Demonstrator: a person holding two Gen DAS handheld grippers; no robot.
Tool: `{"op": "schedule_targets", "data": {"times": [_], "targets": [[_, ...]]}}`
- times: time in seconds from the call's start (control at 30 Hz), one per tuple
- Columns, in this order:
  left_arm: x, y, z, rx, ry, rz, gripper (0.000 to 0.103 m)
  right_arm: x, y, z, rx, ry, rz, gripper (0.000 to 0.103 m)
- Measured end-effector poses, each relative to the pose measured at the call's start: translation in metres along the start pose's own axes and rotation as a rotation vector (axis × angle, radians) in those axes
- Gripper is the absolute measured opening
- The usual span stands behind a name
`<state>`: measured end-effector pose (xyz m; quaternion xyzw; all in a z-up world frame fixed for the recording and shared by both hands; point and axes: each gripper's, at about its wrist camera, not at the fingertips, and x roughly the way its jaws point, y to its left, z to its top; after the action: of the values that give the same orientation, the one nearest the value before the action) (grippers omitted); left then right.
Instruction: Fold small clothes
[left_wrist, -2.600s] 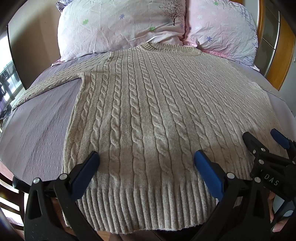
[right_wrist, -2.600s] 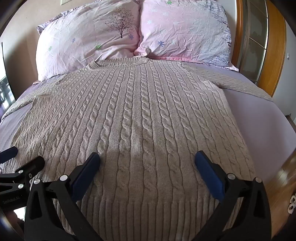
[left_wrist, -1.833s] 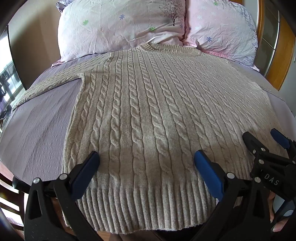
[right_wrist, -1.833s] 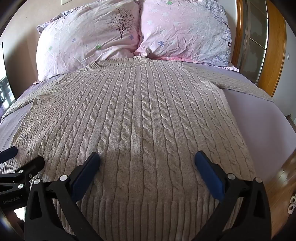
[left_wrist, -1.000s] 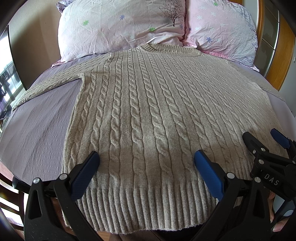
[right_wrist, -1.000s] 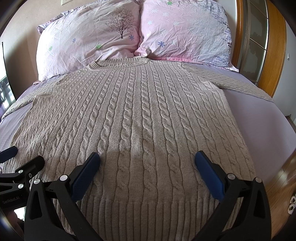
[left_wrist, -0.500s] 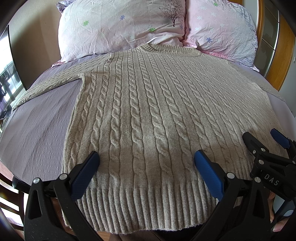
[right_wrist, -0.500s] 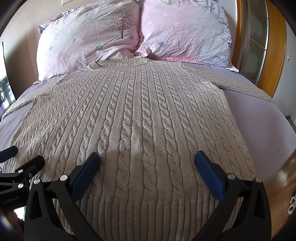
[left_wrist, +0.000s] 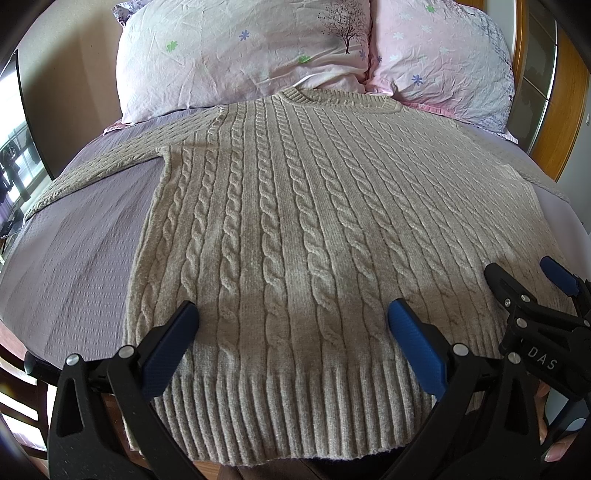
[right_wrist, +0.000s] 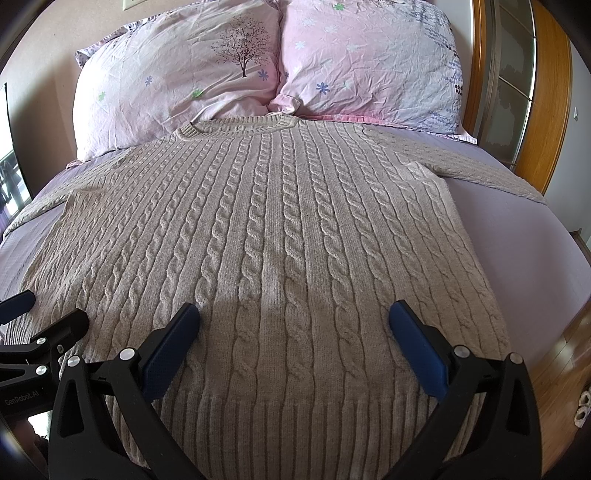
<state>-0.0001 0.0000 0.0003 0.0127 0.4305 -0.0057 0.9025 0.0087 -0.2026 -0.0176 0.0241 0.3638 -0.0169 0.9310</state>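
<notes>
A beige cable-knit sweater (left_wrist: 314, 206) lies flat and face up on the bed, collar at the pillows, ribbed hem nearest me, both sleeves spread out to the sides. It also fills the right wrist view (right_wrist: 280, 236). My left gripper (left_wrist: 291, 317) is open, hovering just above the hem at the sweater's left half, holding nothing. My right gripper (right_wrist: 295, 317) is open above the hem at the right half, empty. The right gripper shows at the right edge of the left wrist view (left_wrist: 532, 280); the left gripper shows at the left edge of the right wrist view (right_wrist: 40, 317).
The lilac bedsheet (left_wrist: 74, 258) is bare on both sides of the sweater (right_wrist: 517, 240). Two pink floral pillows (right_wrist: 177, 81) (right_wrist: 369, 62) lean at the headboard end. A wooden frame with glass panels (right_wrist: 546, 92) stands to the right. Wooden floor (right_wrist: 565, 369) lies beyond the bed's right edge.
</notes>
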Motion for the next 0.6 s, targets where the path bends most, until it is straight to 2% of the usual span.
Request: {"op": "schedule_targets", "data": {"times": [0.5, 0.6], "targets": [[0.0000, 0.0000, 0.0001, 0.000, 0.001, 0.000, 0.101, 0.0031, 0.0025, -0.0014, -0.006, -0.001, 0.002, 0.102], [-0.0002, -0.0002, -0.0002, 0.002, -0.004, 0.000, 0.101, 0.0071, 0.0003, -0.0030, -0.035, -0.012, 0.031, 0.102]]}}
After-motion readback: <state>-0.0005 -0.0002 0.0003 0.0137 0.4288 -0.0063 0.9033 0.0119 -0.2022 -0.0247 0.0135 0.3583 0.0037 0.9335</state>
